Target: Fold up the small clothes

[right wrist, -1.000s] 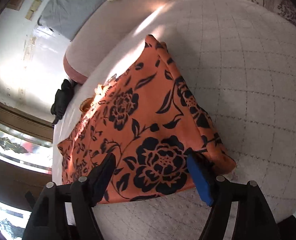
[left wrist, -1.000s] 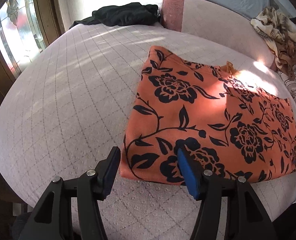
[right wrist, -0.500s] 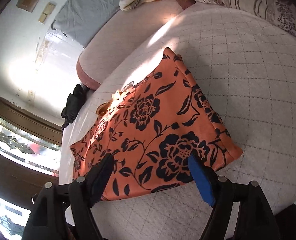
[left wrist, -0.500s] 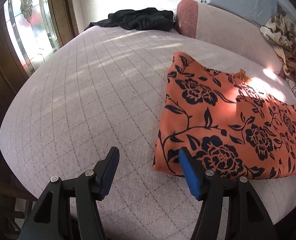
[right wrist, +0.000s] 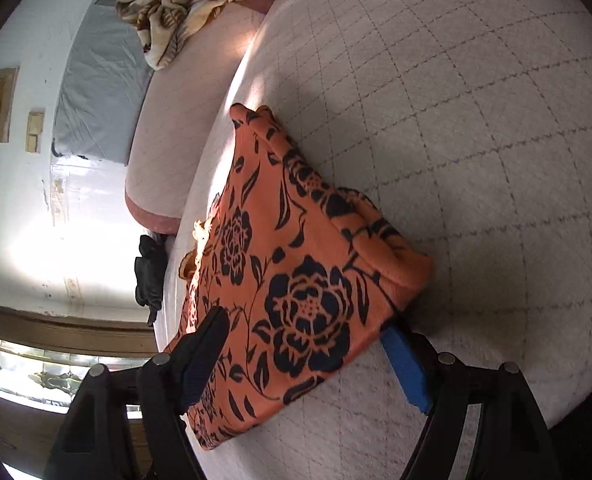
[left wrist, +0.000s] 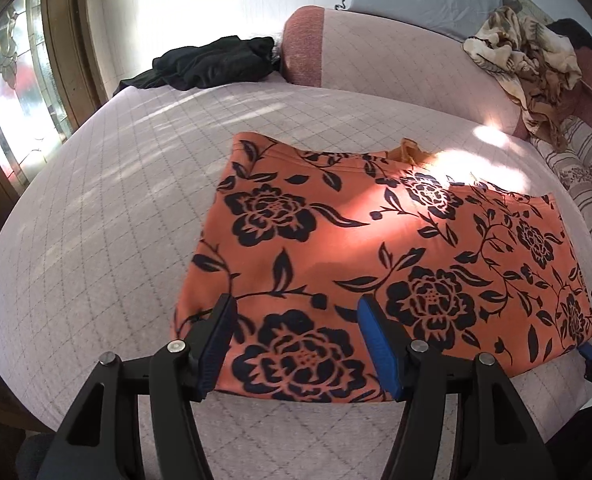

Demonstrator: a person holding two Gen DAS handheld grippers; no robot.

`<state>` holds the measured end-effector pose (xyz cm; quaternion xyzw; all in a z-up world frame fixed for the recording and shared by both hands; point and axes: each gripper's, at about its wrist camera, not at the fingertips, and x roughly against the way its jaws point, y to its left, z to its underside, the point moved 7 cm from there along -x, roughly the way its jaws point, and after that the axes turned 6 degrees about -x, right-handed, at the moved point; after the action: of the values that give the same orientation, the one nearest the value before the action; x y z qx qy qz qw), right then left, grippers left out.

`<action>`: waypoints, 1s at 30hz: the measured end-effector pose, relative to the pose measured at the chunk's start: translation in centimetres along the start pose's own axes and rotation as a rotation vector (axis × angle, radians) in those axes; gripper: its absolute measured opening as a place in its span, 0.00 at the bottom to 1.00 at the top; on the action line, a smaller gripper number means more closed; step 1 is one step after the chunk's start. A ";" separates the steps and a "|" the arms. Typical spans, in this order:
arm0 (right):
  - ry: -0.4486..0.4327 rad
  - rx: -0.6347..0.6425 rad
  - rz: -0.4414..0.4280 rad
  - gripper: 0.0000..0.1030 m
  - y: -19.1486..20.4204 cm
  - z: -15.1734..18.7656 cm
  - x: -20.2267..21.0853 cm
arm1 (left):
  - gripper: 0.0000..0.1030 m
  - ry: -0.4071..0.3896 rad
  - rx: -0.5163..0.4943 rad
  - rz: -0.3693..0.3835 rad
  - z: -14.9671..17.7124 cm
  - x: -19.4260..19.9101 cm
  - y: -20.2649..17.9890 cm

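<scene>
Folded cloth [left wrist: 376, 248] on bed [left wrist: 96, 220]; dark garment [left wrist: 212, 64] behind, pillow [left wrist: 396, 56] rt.

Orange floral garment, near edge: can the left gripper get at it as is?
Probably yes. The left gripper is open over the near edge of the orange floral garment, which lies flat on the quilted bed. Nothing lies between, and the right gripper works the far corner.

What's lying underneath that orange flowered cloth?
The orange flowered cloth rests on a pale quilted bed cover, visible all around it. A bit of yellowish fabric pokes out at its far edge. Anything else beneath is covered.
</scene>
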<state>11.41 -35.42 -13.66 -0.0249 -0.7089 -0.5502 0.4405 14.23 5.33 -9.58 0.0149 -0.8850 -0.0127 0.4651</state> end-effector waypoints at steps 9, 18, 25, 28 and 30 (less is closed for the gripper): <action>-0.045 0.163 0.076 0.12 1.6 -1.2 -0.4 | 0.65 0.037 -0.096 -0.030 0.9 -3.5 -2.0; -0.010 0.090 0.006 0.68 0.4 -0.8 0.0 | 0.64 -0.026 -0.070 0.024 -1.1 -1.6 -3.9; -0.002 0.149 0.034 0.74 1.7 -0.5 -1.1 | 0.66 0.019 -0.178 -0.015 -0.6 -4.4 -6.8; -0.010 0.150 0.019 0.74 2.4 -0.7 -1.4 | 0.65 0.029 -0.125 0.028 -1.3 -3.2 -6.3; -0.004 0.148 0.011 0.74 2.4 -0.8 -1.7 | 0.65 -0.014 -0.109 0.030 -2.0 -2.3 -6.1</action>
<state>14.13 -34.33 -12.93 0.0028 -0.7485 -0.4939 0.4426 17.22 -0.75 -10.56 -0.0236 -0.8865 -0.0541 0.4590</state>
